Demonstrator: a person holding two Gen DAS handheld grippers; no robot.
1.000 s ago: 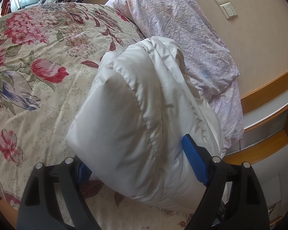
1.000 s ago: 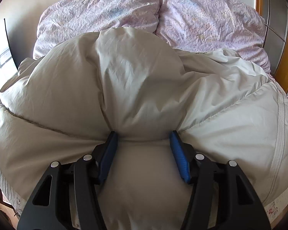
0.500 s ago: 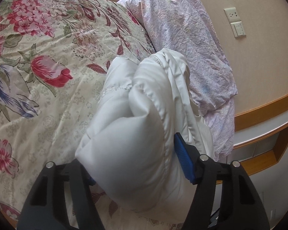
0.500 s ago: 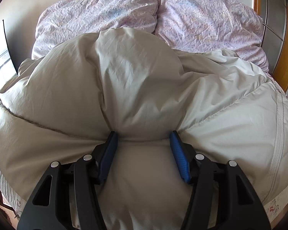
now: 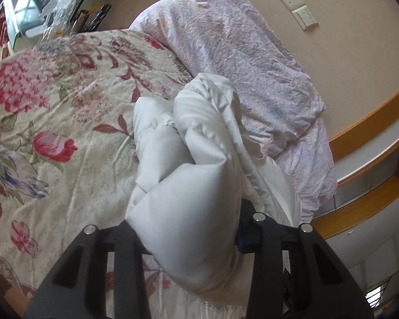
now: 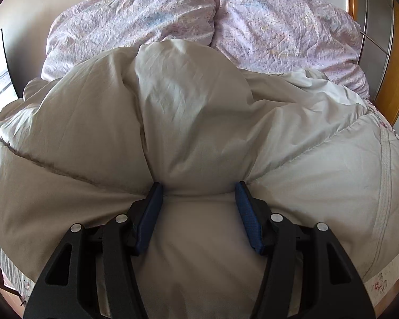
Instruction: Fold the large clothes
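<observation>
White padded jacket (image 5: 183, 191) bunched between both claws, over floral bedspread (image 5: 53, 111).

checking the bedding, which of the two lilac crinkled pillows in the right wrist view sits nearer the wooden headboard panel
The right-hand lilac crinkled pillow; its edge reaches the wooden headboard panel, while the left pillow lies toward the beige wall.
</observation>
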